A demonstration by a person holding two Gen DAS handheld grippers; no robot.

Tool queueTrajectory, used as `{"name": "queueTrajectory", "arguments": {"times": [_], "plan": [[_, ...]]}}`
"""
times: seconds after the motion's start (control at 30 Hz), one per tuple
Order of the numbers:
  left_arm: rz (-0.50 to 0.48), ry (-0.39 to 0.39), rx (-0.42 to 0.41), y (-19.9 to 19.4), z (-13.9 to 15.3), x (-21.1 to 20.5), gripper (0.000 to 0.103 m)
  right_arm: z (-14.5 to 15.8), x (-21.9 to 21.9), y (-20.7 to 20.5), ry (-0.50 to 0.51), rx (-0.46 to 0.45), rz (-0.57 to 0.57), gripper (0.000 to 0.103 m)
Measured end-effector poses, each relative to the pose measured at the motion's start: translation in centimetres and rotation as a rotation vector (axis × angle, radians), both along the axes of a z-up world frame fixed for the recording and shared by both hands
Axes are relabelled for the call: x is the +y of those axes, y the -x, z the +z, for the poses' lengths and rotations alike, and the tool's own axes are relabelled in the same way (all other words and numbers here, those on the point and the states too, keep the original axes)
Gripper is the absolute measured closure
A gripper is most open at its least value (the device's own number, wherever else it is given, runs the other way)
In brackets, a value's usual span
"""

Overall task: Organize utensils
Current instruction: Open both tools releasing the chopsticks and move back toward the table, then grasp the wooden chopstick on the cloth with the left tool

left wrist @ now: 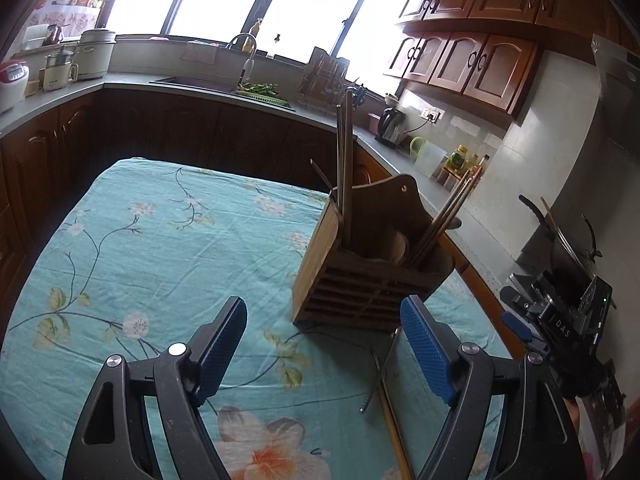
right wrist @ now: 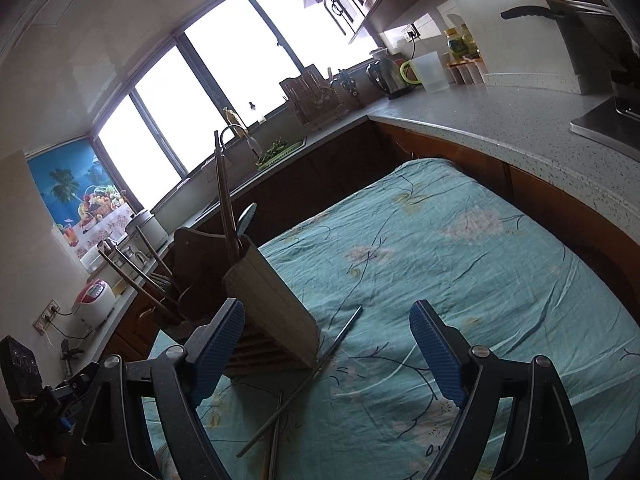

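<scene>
One slatted wooden utensil holder [left wrist: 360,276] stands on one teal floral tablecloth [left wrist: 160,248]. Two loose chopsticks lie crossed on the cloth: one thin grey metal chopstick [left wrist: 380,368] and one brown wooden chopstick [left wrist: 394,432]. Two black grippers with blue-padded fingers are here, the left gripper [left wrist: 324,348] and the right gripper [right wrist: 328,352].
</scene>
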State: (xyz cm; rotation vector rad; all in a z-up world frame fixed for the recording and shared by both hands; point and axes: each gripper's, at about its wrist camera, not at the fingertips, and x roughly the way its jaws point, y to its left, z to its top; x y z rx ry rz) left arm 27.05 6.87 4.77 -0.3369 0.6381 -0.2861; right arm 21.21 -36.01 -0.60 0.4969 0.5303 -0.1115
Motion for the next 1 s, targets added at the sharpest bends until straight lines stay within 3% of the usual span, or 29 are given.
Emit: {"name": "queueTrajectory", "arguments": {"times": [0.1,0.17,0.3,0.43,0.57,0.7,0.87,1.0], "plan": [[-0.002,0.003,0.038,-0.2,-1.1,0.1,0.024,-1.6,0.4,-1.0,0.013,0.088,0.022,0.018],[-0.001,0.014,0.062,0.0,-1.6,0.2,0.024,-2.8,0.3,-1.9,0.005,0.139,0.034,0.026],[-0.001,0.012,0.096,0.3,-2.3,0.1,0.024,-4.6,0.0,-4.5,-0.028,0.221,0.041,0.058],[-0.01,0.019,0.122,0.3,-2.9,-0.2,0.024,-6.6,0.1,-8.0,-0.03,0.314,0.06,0.08],[-0.014,0.018,0.138,0.0,-3.6,-0.3,0.024,-8.2,0.5,-10.5,-0.015,0.353,0.06,0.083],[-0.015,0.012,0.152,-0.1,-3.7,-0.2,0.024,-8.5,1.7,-11.7,0.091,0.377,0.068,0.09],[-0.023,0.017,0.153,0.1,-3.4,-0.4,0.024,-8.5,3.0,-10.0,0.194,0.41,0.13,0.094],[-0.053,0.014,0.161,0.1,-3.5,-1.5,0.024,-8.1,2.6,-7.0,0.203,0.425,0.172,0.096]]}}
